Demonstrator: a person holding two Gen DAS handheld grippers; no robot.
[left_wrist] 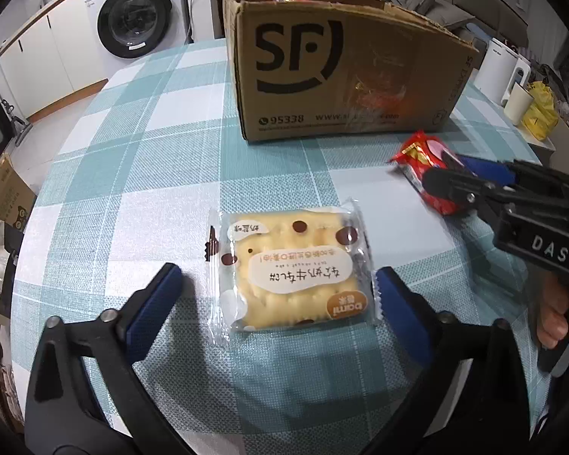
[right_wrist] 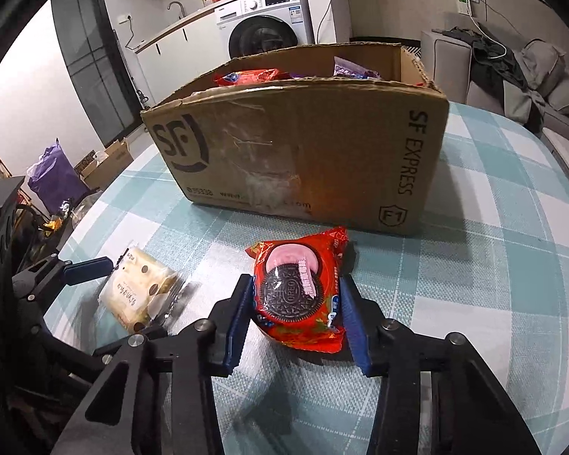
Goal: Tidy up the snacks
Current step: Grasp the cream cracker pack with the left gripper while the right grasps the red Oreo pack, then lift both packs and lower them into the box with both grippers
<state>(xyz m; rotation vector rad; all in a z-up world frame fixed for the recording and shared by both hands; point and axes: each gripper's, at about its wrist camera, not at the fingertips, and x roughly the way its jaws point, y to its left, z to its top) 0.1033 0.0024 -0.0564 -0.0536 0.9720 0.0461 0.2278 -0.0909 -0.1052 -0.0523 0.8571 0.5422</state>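
In front of the brown cardboard box [right_wrist: 307, 151] (snacks inside), the right gripper [right_wrist: 297, 303] pinches the red Oreo packet [right_wrist: 299, 295]; the left gripper [left_wrist: 280, 284] is spread around the clear-wrapped yellow cracker pack [left_wrist: 292, 269].

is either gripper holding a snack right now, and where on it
Right gripper is shut on the red Oreo packet, pads on its long sides. Left gripper is open, holding nothing.

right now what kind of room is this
Most likely a small home, with kitchen or laundry corner and living area in one room: a washing machine sits under a counter with a tap, a grey sofa stands behind, and the table wears a checked household cloth.
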